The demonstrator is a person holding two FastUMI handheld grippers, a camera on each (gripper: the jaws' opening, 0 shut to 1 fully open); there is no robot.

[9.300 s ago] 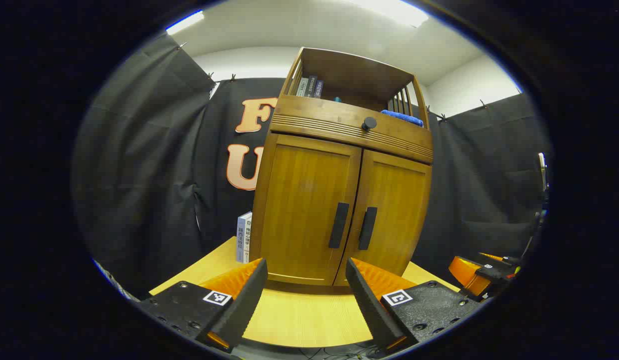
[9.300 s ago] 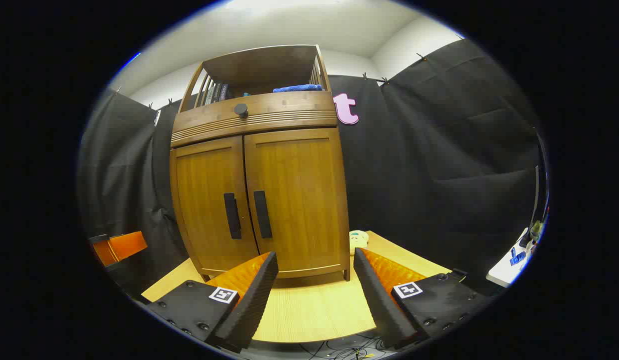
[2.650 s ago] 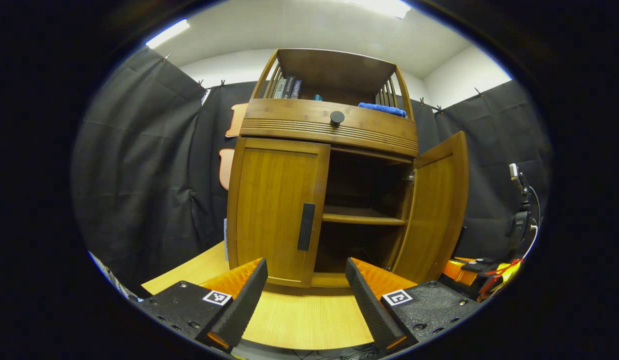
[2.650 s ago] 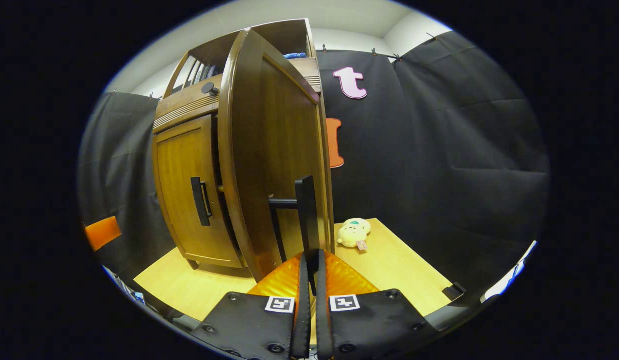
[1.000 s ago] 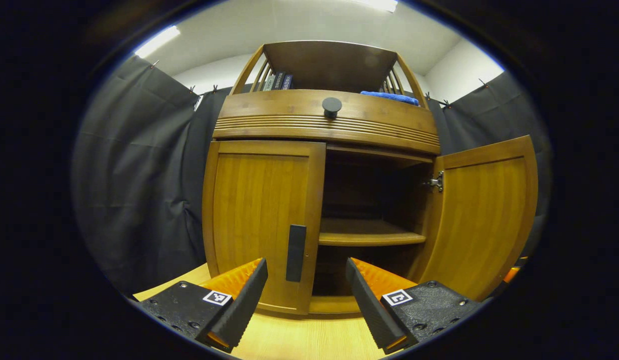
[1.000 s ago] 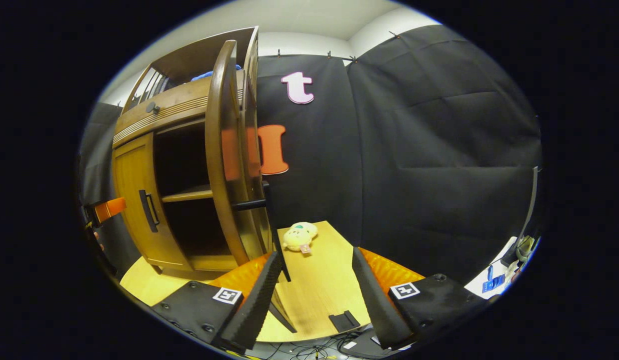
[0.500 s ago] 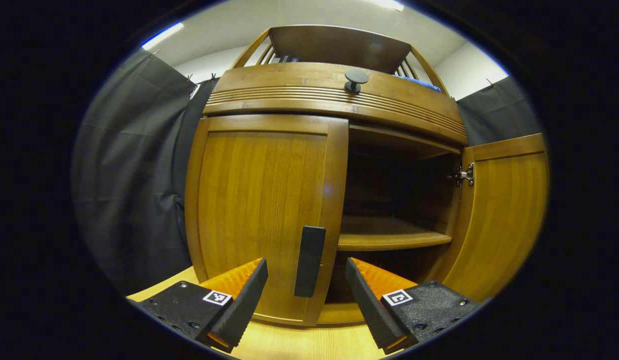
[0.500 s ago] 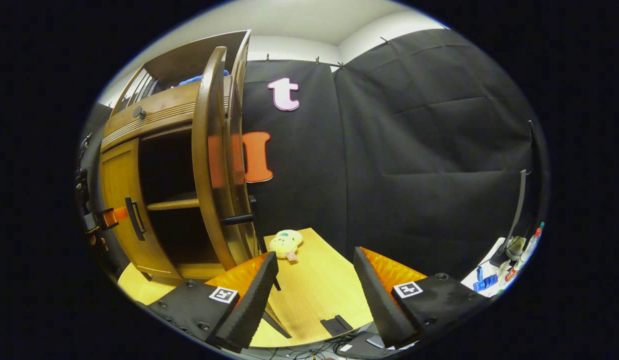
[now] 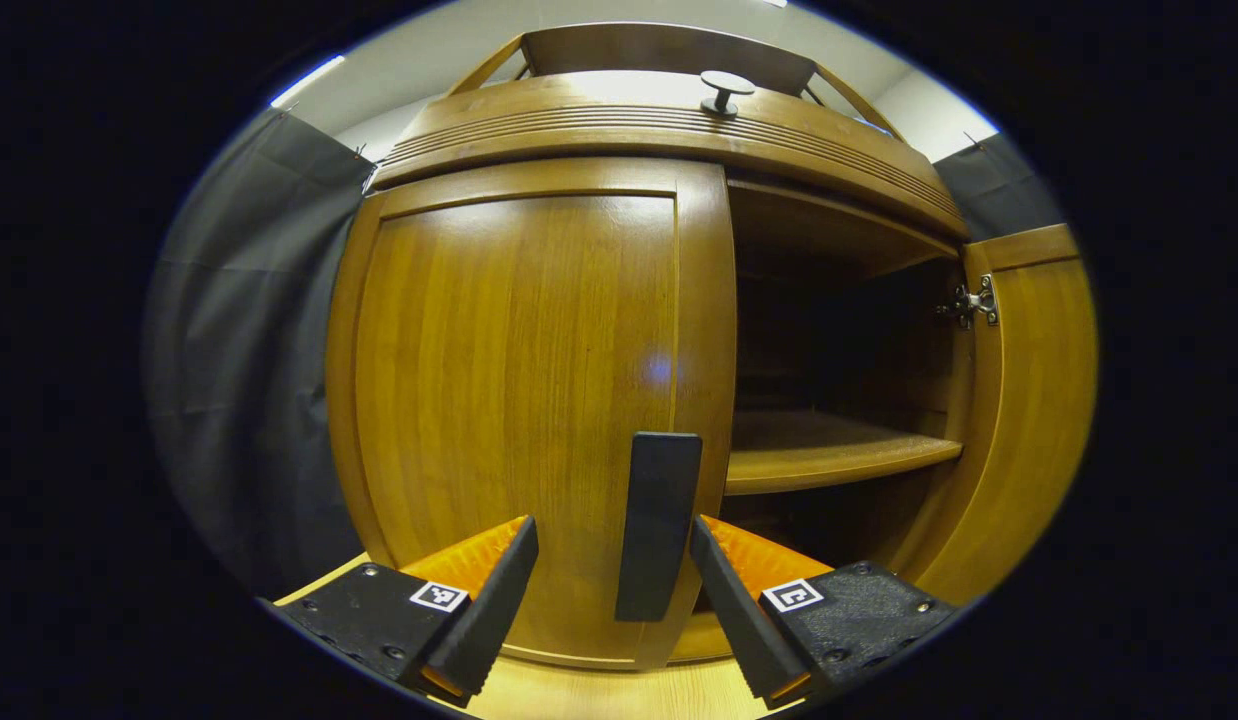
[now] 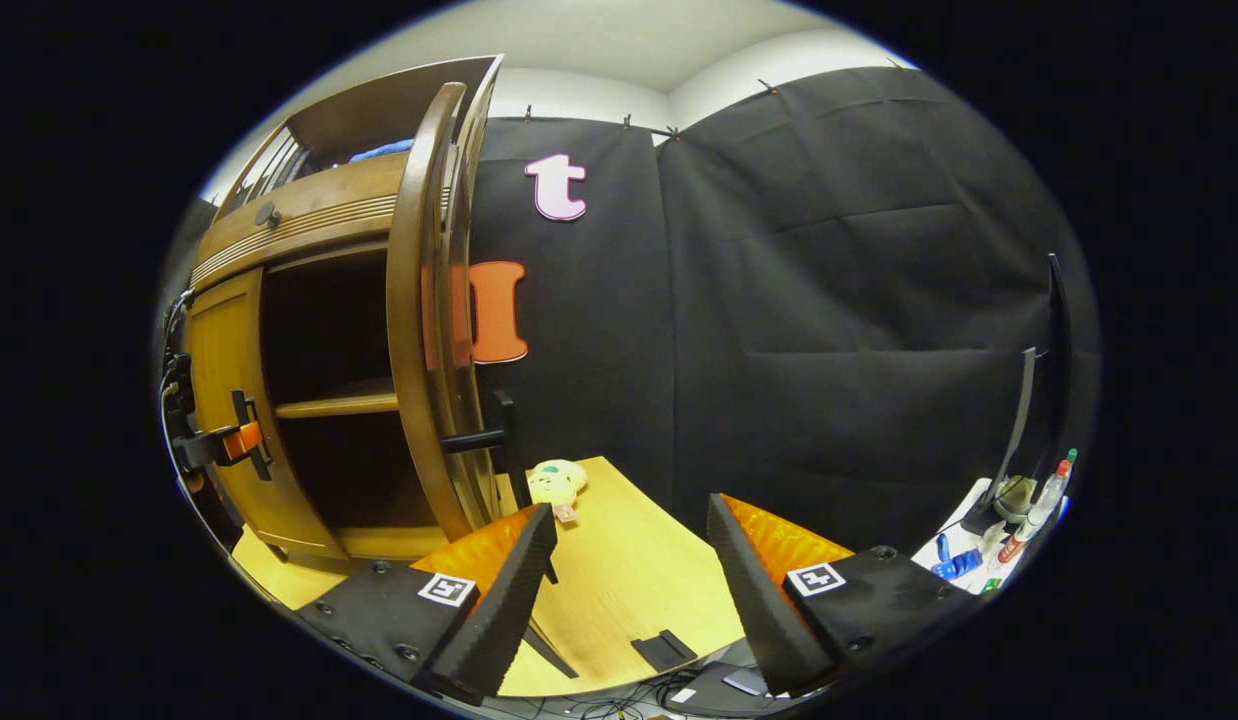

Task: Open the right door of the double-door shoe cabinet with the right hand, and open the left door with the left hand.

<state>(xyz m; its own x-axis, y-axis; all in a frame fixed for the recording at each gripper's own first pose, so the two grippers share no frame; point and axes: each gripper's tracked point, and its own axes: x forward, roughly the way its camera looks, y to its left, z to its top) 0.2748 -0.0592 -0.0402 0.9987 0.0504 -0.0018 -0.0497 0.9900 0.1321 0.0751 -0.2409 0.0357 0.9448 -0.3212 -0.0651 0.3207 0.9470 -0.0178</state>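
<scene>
The left gripper (image 9: 613,585) is held right up close to the shoe cabinet (image 9: 669,130), pointing straight at the left door (image 9: 519,380). Its two fingers are wide apart. The black door handle (image 9: 657,524) stands upright between them, nearer the right finger, but the fingers do not press on it. The left door is shut. Beside it, the inside shelf (image 9: 829,460) shows.

The right door (image 10: 429,330) is swung wide open, seen edge-on, with its handle (image 10: 489,435) sticking out. The right gripper (image 10: 629,575) is held low over the wooden table (image 10: 619,590), away from that door. Its fingers are wide apart and hold nothing. A small plush toy (image 10: 554,483) lies on the table by the door.
</scene>
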